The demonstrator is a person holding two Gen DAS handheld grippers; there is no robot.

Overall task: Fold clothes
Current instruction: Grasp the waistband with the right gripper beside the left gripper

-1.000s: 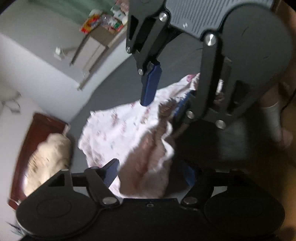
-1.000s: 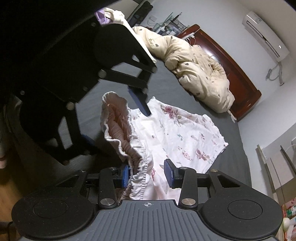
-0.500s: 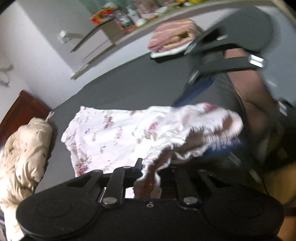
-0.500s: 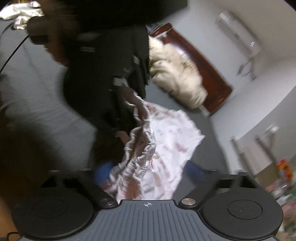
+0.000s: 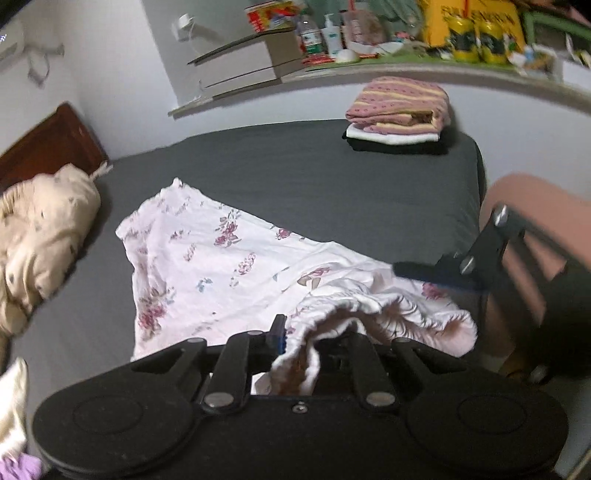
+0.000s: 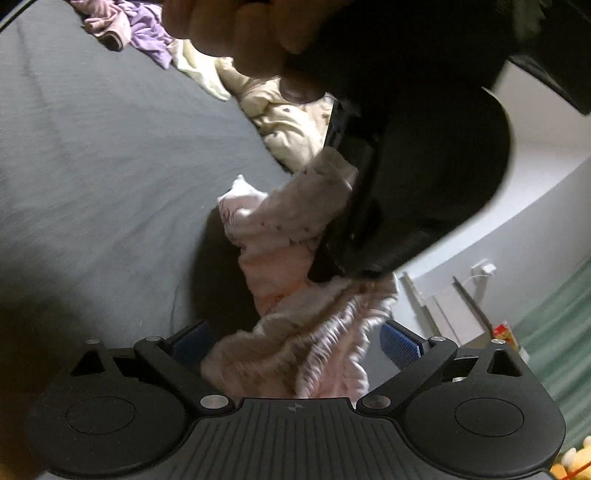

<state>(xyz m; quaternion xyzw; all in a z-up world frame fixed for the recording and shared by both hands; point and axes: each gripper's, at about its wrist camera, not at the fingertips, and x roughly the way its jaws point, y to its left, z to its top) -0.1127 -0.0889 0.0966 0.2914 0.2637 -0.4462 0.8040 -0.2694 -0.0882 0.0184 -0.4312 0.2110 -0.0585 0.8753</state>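
Covering the bed, grey sheet, cluttered shelf behind

- Garment: pale pink-white with scattered small sprigs of magenta and grey-blue flowers; its gathered waistband is a warmer pink inside.
- Bed sheet: plain dark grey.
- Quilt at nine o'clock in the left wrist view: cream-beige with sparse dark specks.
- Headboard at ten o'clock: reddish-brown wood.
- Folded stack at one o'clock: top piece in dusty pink and yellow stripes with small dark dots, a white layer under it, black at the bottom.
- Left gripper: black body with a blue pad.
- Right gripper: black body with blue ribbed pads.
- Crumpled clothes at eleven o'clock in the right wrist view: pink, lilac, pale yellow.
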